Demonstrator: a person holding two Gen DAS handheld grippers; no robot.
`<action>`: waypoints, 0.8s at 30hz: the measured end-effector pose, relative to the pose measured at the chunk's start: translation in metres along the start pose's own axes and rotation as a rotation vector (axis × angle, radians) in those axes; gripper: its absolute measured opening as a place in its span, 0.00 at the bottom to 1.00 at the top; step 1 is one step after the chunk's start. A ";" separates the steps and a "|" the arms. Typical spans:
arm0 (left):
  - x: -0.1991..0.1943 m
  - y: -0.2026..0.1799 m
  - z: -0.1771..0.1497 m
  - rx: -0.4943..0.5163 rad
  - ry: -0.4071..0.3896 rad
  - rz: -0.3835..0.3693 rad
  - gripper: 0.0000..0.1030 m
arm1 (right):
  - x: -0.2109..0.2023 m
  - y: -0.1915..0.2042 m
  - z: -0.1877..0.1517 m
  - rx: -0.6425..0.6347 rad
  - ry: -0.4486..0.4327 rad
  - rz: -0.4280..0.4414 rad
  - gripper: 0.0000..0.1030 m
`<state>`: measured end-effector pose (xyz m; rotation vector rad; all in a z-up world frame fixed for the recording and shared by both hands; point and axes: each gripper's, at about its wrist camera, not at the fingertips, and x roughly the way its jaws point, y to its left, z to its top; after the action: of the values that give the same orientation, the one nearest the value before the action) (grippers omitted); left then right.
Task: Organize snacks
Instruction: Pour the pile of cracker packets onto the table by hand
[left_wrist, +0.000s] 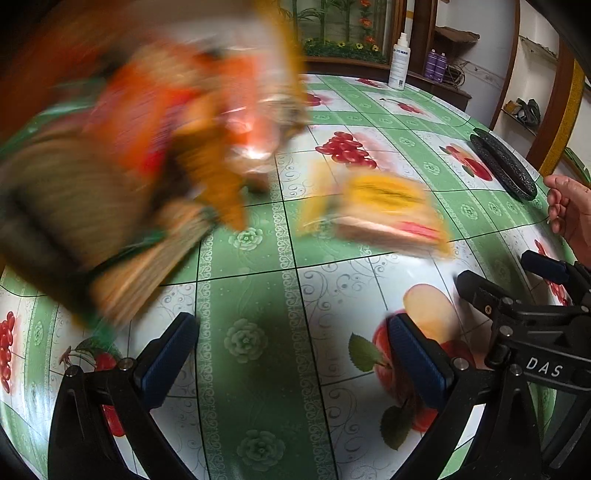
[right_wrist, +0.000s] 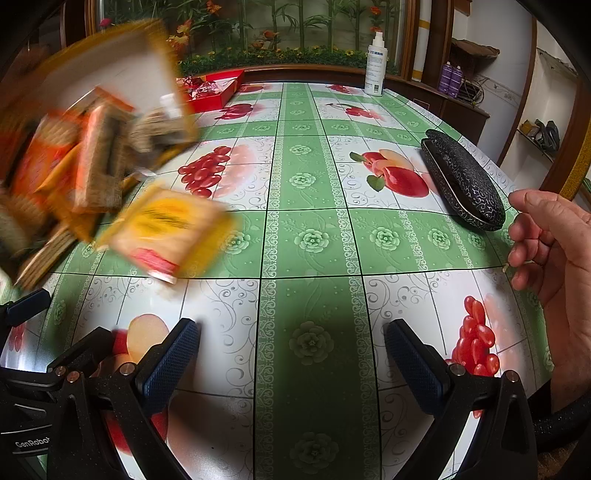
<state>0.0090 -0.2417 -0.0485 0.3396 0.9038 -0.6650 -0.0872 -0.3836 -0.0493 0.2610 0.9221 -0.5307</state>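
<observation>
the left gripper (left_wrist: 291, 354) hangs low over the bench (left_wrist: 255, 295), its blue-padded fingers (left_wrist: 170, 354) spread wide with nothing between them. the right gripper (right_wrist: 291, 360) sits just beside it, fingers (right_wrist: 171, 360) likewise spread and empty. the snacks are blurred: a heap of orange and brown snack packets (right_wrist: 70, 162) at the left of the bench, with a yellow packet (right_wrist: 166, 229) just beside the heap, nearer the middle. whether any of them touch the bench cannot be told. a bare hand (right_wrist: 554, 251) curls at the right edge, near a black patterned case (right_wrist: 463, 184). a white spray bottle (right_wrist: 376, 64) stands at the far edge, and a red box (right_wrist: 210, 92) lies far left.
</observation>
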 end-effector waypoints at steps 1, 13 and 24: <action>0.000 0.000 0.000 0.000 0.000 0.000 1.00 | 0.000 0.000 0.000 -0.001 -0.002 -0.002 0.99; -0.001 -0.002 -0.002 0.002 -0.001 0.001 1.00 | -0.001 -0.003 -0.001 0.008 -0.003 -0.011 0.99; -0.002 -0.006 -0.002 0.003 -0.001 0.001 1.00 | 0.000 -0.004 -0.001 0.014 0.001 0.001 0.99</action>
<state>0.0029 -0.2446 -0.0476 0.3420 0.9021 -0.6655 -0.0895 -0.3867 -0.0500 0.2738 0.9192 -0.5367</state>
